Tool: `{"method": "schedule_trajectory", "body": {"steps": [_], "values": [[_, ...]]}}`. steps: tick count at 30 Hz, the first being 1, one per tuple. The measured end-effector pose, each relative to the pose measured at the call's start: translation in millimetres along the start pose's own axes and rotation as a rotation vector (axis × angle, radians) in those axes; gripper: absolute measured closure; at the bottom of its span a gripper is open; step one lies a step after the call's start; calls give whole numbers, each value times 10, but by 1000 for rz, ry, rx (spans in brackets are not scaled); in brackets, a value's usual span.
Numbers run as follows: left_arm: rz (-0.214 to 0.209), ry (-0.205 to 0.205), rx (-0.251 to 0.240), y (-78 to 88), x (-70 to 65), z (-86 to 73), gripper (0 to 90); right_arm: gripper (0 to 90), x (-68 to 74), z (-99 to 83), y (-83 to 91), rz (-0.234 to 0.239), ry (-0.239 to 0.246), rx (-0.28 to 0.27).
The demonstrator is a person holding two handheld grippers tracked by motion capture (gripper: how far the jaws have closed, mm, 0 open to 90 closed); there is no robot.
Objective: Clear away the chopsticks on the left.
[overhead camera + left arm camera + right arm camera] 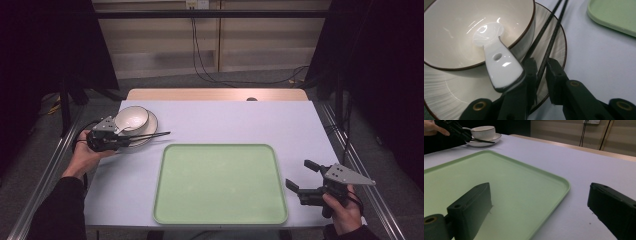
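A white bowl (132, 119) with a dark rim stands on a white plate (151, 126) at the table's far left. A white ceramic spoon (499, 62) lies in the bowl (454, 30), its handle over the rim toward me. Two black chopsticks (152, 135) lie across the plate (444, 87). My left gripper (127, 139) is shut on the chopsticks (554, 30), its jaws pinching their near ends beside the spoon handle; seen close, the left gripper (541, 62) sits over the plate's edge. My right gripper (299, 174) stands open and holds nothing, just off the near right corner of the green tray (220, 185).
The green tray (461, 175) lies bare in the middle of the lavender tabletop (225, 120). In the right gripper view my right gripper (540, 192) straddles the tray's corner. Metal rails (50, 170) run along both table sides. Cables (210, 77) trail on the floor behind.
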State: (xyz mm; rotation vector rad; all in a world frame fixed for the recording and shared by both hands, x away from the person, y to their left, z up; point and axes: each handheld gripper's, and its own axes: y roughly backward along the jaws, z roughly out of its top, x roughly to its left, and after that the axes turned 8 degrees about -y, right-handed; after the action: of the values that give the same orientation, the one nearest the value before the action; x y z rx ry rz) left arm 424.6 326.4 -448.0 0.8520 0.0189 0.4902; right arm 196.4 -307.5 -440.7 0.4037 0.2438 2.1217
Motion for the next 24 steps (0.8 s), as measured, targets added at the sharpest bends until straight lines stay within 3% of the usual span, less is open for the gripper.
{"method": "schedule_trajectory", "body": {"steps": [3,10,13,15,24], "values": [[-35,-11,17,13,19,17,852,47,0,-1,3,0,-1,-3],[-57,19,24,43,47,23,861,47,2,1,2,-4,1,-1],[-65,60,4,70,23,16,862,47,2,0,3,-6,1,-4],[-62,60,-2,103,17,17,862,47,-3,1,0,-8,5,-1],[-57,130,-52,267,-93,87,862,47,4,5,2,-4,10,-3]]}}
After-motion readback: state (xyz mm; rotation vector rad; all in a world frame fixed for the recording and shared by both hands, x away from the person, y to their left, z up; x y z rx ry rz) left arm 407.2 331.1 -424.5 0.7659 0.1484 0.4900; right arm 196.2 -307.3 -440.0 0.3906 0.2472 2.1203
